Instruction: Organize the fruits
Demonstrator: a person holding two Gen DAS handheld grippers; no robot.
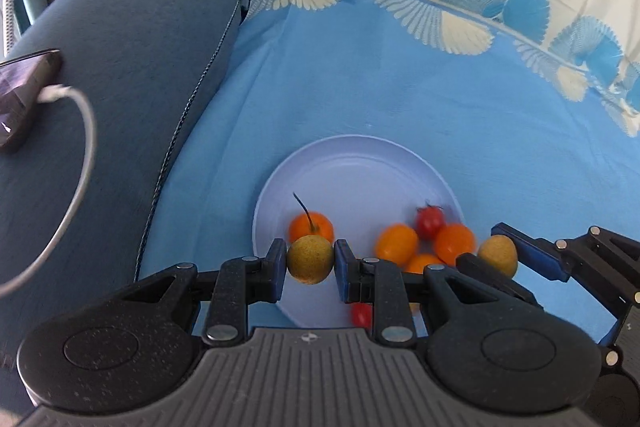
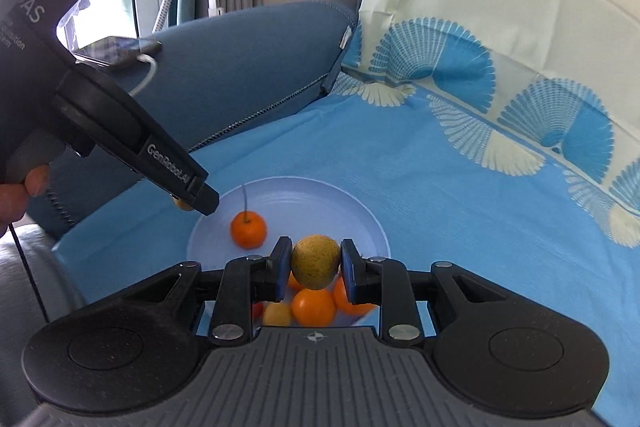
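My left gripper [image 1: 310,255] is shut on a round yellow-green fruit [image 1: 310,265], held over the near left part of a pale blue plate [image 1: 360,163]. My right gripper [image 2: 315,258] is shut on a second yellow-green fruit [image 2: 315,267] above the same plate [image 2: 320,199]. In the left wrist view the right gripper [image 1: 496,253] comes in from the right with its fruit [image 1: 498,255]. On the plate lie an orange fruit with a long stem [image 1: 312,225], a red tomato [image 1: 429,221] and several orange tomatoes [image 1: 454,243]. The right wrist view shows the left gripper [image 2: 196,197] at the plate's left rim.
The plate rests on a light blue cloth with fan patterns [image 1: 400,87]. A dark blue cushion [image 1: 140,67] borders it on the left, with a phone [image 1: 24,95] and a white cable [image 1: 80,147] on top. A hand [image 2: 16,195] grips the left tool's handle.
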